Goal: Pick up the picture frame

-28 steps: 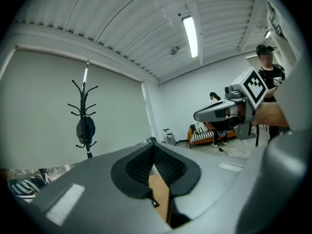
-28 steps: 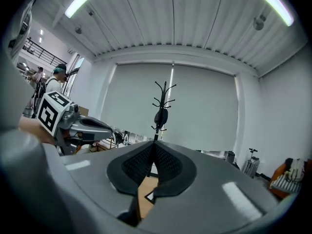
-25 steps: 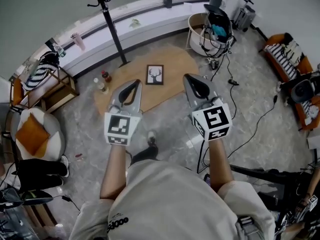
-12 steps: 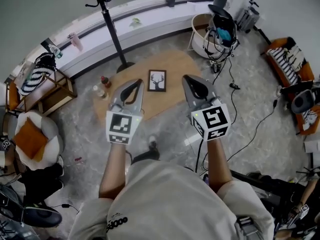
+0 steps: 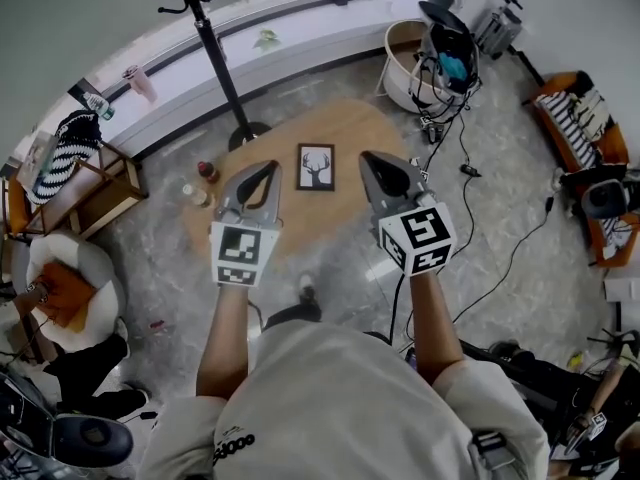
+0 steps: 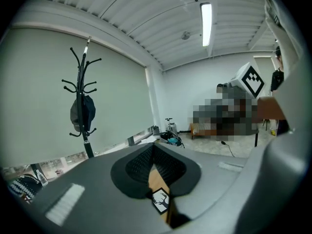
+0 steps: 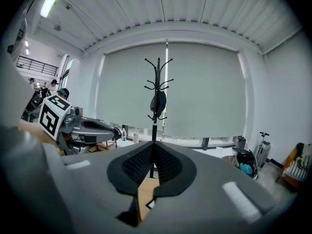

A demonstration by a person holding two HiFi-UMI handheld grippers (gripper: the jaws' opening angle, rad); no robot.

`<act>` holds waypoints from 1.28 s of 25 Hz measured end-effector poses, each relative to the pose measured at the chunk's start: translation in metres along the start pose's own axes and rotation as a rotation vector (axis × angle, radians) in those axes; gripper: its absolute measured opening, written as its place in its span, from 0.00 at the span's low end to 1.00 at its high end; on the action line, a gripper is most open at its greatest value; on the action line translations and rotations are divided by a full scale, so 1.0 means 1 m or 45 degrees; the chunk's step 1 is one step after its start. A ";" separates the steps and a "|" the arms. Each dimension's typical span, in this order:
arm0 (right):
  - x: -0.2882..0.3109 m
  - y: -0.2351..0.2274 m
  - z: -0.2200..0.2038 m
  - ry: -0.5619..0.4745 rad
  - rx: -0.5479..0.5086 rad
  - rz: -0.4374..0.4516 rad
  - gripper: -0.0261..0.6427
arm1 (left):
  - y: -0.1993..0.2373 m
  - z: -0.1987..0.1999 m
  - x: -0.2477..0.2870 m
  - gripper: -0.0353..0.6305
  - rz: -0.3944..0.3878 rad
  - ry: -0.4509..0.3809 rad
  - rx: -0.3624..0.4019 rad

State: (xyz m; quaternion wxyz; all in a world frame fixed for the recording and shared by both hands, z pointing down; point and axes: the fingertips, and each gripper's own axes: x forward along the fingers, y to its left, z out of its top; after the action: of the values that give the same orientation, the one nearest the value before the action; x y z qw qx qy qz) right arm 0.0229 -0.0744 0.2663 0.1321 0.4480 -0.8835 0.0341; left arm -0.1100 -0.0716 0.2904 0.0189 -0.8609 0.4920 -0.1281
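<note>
The left gripper (image 5: 262, 172) and right gripper (image 5: 376, 161), jaws pressed together and empty, are hovering either side of the picture frame (image 5: 316, 166), which is lying flat midway between the wooden table's (image 5: 350, 133) edges, likely lining up a two-sided pickup.

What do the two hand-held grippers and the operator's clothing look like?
The left hand-held gripper and right hand-held gripper match: grey moulded bodies, tapered jaws, black ribbed pads, a white cube with black square markers behind each. Operator wears a light short-sleeved shirt.
</note>
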 end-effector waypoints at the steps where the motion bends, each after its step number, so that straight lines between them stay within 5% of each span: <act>1: 0.008 -0.002 -0.001 0.009 0.002 -0.001 0.05 | 0.006 -0.003 0.006 0.07 -0.001 0.005 -0.003; 32: 0.101 -0.067 -0.087 0.303 0.071 -0.044 0.05 | 0.043 -0.098 0.095 0.07 -0.024 0.241 -0.096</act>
State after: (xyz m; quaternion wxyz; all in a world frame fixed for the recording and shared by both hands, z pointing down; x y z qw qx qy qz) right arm 0.0373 -0.1784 0.3724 0.2239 0.4596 -0.8525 0.1094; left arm -0.1234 -0.1652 0.3978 -0.0612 -0.8497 0.4878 -0.1906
